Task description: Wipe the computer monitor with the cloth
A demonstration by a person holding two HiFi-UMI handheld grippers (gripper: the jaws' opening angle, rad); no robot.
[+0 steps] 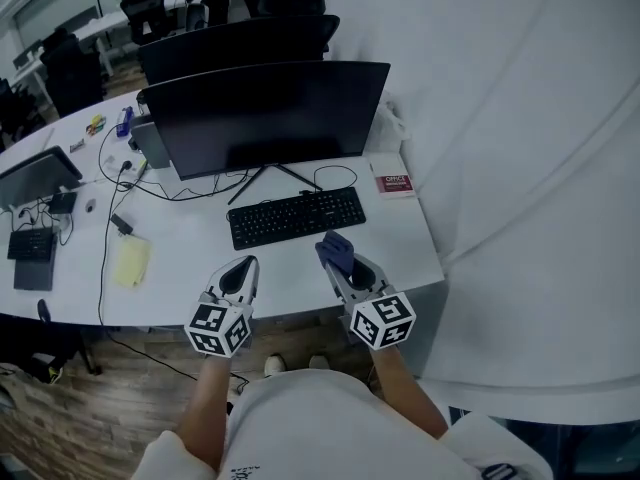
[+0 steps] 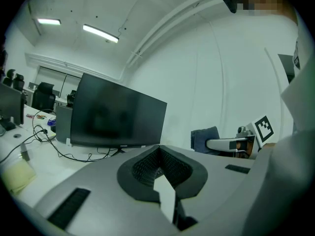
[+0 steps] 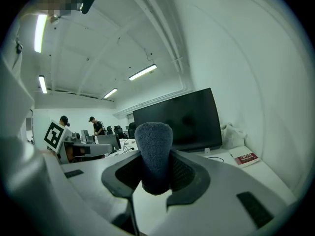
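Blue cloth (image 1: 337, 251) (image 3: 153, 151) stands bunched upright between the jaws of the right gripper (image 1: 343, 271) (image 3: 155, 167), which are clamped on its lower part while its rounded top sticks out past the tips. That gripper hangs over the near edge of the white desk (image 1: 190, 258), its marker cube (image 1: 383, 320) back toward the person's forearm. Just to the left, level with it and apart from it, the left gripper (image 1: 241, 271) (image 2: 160, 149) has its jaws pressed together with nothing between them; its own marker cube (image 1: 218, 328) sits over the desk edge. Below both, wooden floor (image 1: 100, 408) and the toes of pale shoes (image 1: 275, 365) show

Beyond the grippers a black keyboard (image 1: 296, 217) lies on the desk, slightly skewed, near the cloth but not touching it. A yellow notepad (image 1: 131, 261) (image 2: 14, 173) lies off to the left, beside a black cable (image 1: 104, 258). Right of the keyboard, near the white wall (image 1: 500, 118), rests a red-covered booklet (image 1: 393, 183) (image 3: 245, 157)

Behind the keyboard stands the computer monitor (image 1: 268, 116) (image 2: 115, 114) (image 3: 182, 117) on a splayed stand, its screen dark, well apart from the cloth. Loose cables (image 1: 150, 183) trail around its foot. A second dark monitor (image 1: 235, 43) stands back to back behind it, and a smaller screen (image 1: 35, 176) sits far left. In the right gripper view two people (image 3: 97, 126) stand far across the room
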